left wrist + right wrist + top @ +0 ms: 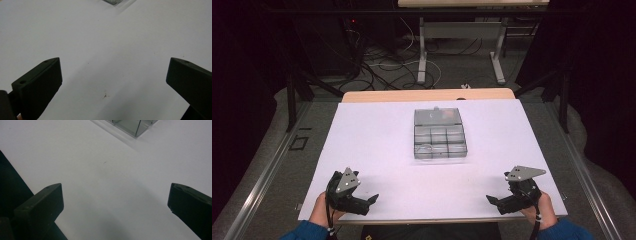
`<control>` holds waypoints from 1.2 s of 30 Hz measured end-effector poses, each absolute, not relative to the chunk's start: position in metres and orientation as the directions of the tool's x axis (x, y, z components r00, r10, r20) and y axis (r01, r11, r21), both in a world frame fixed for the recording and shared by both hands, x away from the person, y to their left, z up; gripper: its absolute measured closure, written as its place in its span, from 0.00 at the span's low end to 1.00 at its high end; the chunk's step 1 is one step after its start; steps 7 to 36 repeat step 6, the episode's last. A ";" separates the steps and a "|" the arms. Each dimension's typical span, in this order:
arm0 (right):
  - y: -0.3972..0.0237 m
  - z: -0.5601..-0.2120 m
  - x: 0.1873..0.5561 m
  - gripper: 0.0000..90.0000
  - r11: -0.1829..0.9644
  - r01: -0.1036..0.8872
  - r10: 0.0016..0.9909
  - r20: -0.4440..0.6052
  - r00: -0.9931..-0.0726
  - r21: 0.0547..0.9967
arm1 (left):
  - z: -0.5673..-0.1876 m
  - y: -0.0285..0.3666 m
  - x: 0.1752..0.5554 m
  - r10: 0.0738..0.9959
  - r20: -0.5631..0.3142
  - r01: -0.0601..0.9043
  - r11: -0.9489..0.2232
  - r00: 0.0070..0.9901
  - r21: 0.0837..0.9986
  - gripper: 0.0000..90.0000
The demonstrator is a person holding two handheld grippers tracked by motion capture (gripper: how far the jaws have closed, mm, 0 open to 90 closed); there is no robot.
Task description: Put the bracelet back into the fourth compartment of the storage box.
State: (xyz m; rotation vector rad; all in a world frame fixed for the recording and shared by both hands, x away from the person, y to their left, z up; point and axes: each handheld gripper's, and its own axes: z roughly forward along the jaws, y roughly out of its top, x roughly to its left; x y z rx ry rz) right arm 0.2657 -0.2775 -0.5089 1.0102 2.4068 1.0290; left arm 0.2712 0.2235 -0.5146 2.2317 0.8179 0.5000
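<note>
A clear plastic compartment box (439,134) lies closed in the middle of the white table (377,150); something small and pale shows in its near left cell. My left gripper (368,201) rests at the near left edge, jaws wide apart with nothing between them. My right gripper (493,201) rests at the near right edge, also open and empty. A corner of the box (113,2) sits at the top of the left gripper view. Another corner of the box (133,126) shows at the top of the right gripper view. Both grippers are well short of the box.
The white sheet covers a wooden tabletop (427,95) whose far strip shows. Beyond it, desk legs (422,55) and tangled cables (382,65) lie on the floor. A dark frame post (291,100) stands at the left. A small mark (105,95) is on the sheet.
</note>
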 end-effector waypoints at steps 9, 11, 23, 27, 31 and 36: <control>-0.279 -0.508 0.265 0.00 0.473 0.474 0.728 -0.027 -0.685 0.743 | -0.515 0.223 0.272 0.680 0.111 0.407 -0.552 0.725 0.728 0.00; -0.279 -0.508 0.265 0.00 0.473 0.474 0.728 -0.027 -0.685 0.743 | -0.515 0.223 0.272 0.680 0.111 0.407 -0.552 0.725 0.728 0.00; -0.279 -0.508 0.265 0.00 0.473 0.474 0.728 -0.027 -0.685 0.743 | -0.515 0.223 0.272 0.680 0.111 0.407 -0.552 0.725 0.728 0.00; -0.279 -0.508 0.265 0.00 0.473 0.474 0.728 -0.027 -0.685 0.743 | -0.515 0.223 0.272 0.680 0.111 0.407 -0.552 0.725 0.728 0.00; -0.279 -0.508 0.265 0.00 0.473 0.474 0.728 -0.027 -0.685 0.743 | -0.515 0.223 0.272 0.680 0.111 0.407 -0.552 0.725 0.728 0.00; -0.279 -0.508 0.265 0.00 0.473 0.474 0.728 -0.027 -0.685 0.743 | -0.515 0.223 0.272 0.680 0.111 0.407 -0.552 0.725 0.728 0.00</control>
